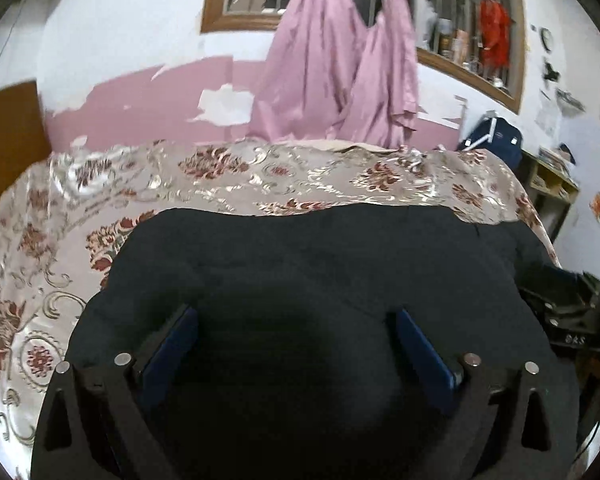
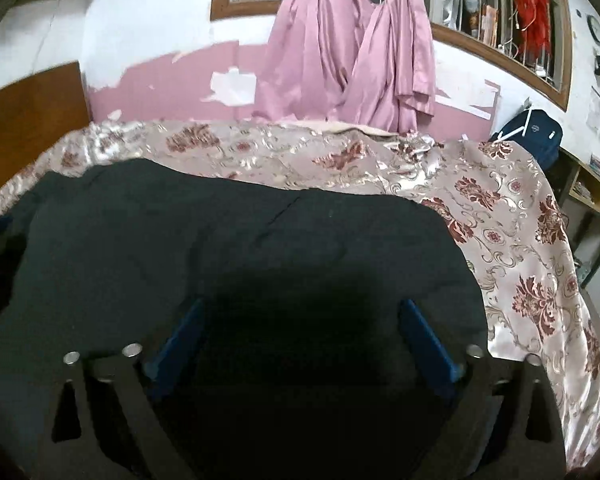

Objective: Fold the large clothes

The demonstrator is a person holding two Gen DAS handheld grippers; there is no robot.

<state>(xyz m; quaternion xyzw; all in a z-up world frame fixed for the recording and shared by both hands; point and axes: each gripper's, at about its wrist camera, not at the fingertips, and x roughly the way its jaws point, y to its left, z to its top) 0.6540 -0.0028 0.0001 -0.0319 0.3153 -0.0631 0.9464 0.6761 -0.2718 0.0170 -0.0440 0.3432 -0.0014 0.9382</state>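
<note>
Black garment (image 1: 300, 256) spread flat on bed, over floral satin bedspread (image 1: 52, 264); far edge roughly straight, running across the bed about midway. Bedspread exposed beyond that edge and along the garment's left side in left wrist view, along its right side in right wrist view (image 2: 532, 264).

Left gripper (image 1: 296, 320) above the garment, pointing down at it. Fingers (image 1: 172, 344) spread wide, blue pads facing each other, nothing between them but the cloth lying below. No contact with the fabric discernible.

Right gripper (image 2: 300, 312) likewise over the garment, nearer its right edge. Fingers (image 2: 424, 332) spread wide, nothing gripped. Dark shadow on the cloth between the pads.

Part of a second black device (image 1: 564, 312) visible at right edge of left wrist view, over the garment's right portion.

Behind bed: pink curtains (image 1: 332, 64) hanging from barred, wood-framed window (image 1: 236, 4); wall with peeling pink paint; dark blue bag (image 2: 536, 132) at far right corner; wooden headboard (image 2: 28, 120) at left.
</note>
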